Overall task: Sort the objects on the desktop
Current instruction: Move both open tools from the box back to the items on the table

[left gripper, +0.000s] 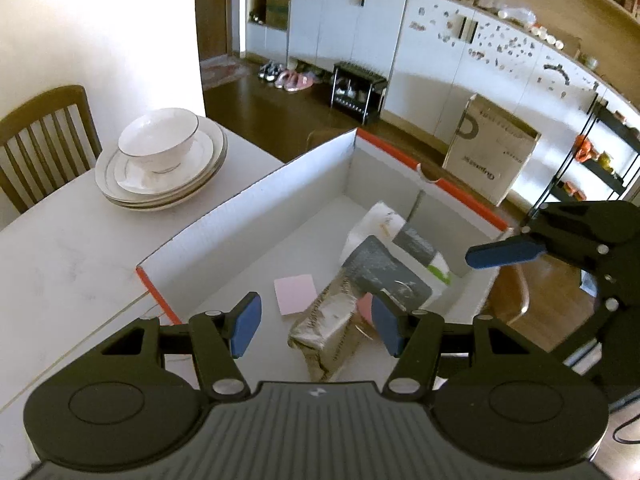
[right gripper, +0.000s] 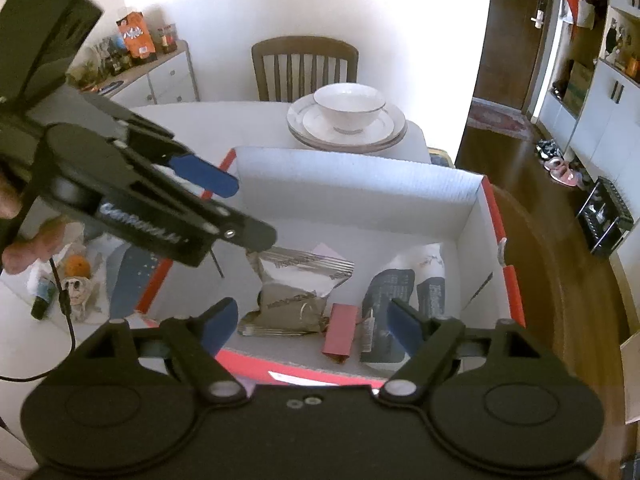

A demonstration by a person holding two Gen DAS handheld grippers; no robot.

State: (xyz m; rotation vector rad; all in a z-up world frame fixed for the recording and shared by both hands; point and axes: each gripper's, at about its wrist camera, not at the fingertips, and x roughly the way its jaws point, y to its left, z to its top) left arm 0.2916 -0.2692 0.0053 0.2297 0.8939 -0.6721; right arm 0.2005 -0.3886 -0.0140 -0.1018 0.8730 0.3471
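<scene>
Two views are given. From the left wrist, the left gripper (left gripper: 316, 326) is seen spread and empty above the box (left gripper: 240, 208), where a foil packet (left gripper: 326, 324) lies near the near wall. From the right wrist, the right gripper (right gripper: 310, 326) is likewise spread; the packet (right gripper: 294, 292) is judged light, crinkly, best pinched at its sealed edge.

White box with orange rim (left gripper: 464, 196), holding grey snack pouch (right gripper: 292, 292), pink note (left gripper: 295, 294), dark-labelled packets (left gripper: 394, 276)
</scene>
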